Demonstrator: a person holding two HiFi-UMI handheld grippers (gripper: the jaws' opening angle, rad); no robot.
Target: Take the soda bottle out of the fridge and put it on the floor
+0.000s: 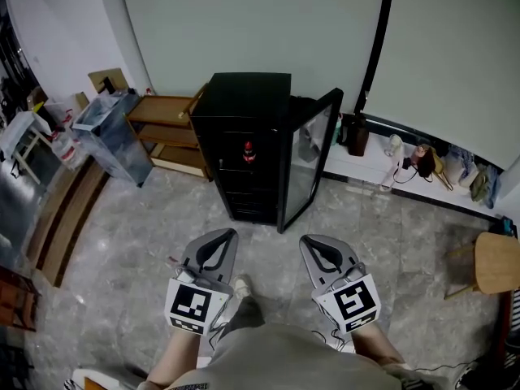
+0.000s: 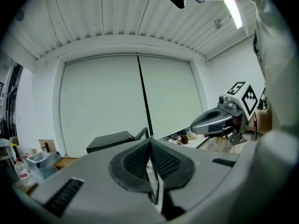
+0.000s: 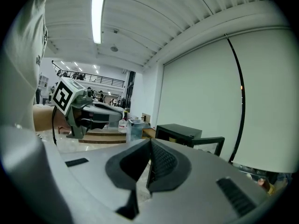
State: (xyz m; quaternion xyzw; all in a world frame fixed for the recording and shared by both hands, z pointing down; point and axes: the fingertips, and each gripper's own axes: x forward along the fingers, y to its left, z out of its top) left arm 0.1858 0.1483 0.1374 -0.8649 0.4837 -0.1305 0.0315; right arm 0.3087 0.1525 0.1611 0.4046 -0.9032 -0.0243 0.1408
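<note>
A small black fridge (image 1: 244, 128) stands against the far wall with its glass door (image 1: 310, 159) swung open to the right. Inside, on an upper shelf, a soda bottle with a red label (image 1: 249, 152) is visible. My left gripper (image 1: 222, 238) and right gripper (image 1: 313, 246) are held low in front of the person, about a step back from the fridge. Both have their jaws together and hold nothing. In the left gripper view the fridge top (image 2: 110, 140) shows beyond the shut left gripper (image 2: 150, 143). In the right gripper view the fridge (image 3: 180, 133) lies beyond the shut right gripper (image 3: 150, 146).
A wooden shelf unit (image 1: 166, 131) and a clear plastic bin (image 1: 112, 132) stand left of the fridge. A low white ledge (image 1: 382, 169) with cables and small items runs along the right wall. A wooden stool (image 1: 494, 263) is at the right edge. Grey stone floor (image 1: 146, 242) lies between me and the fridge.
</note>
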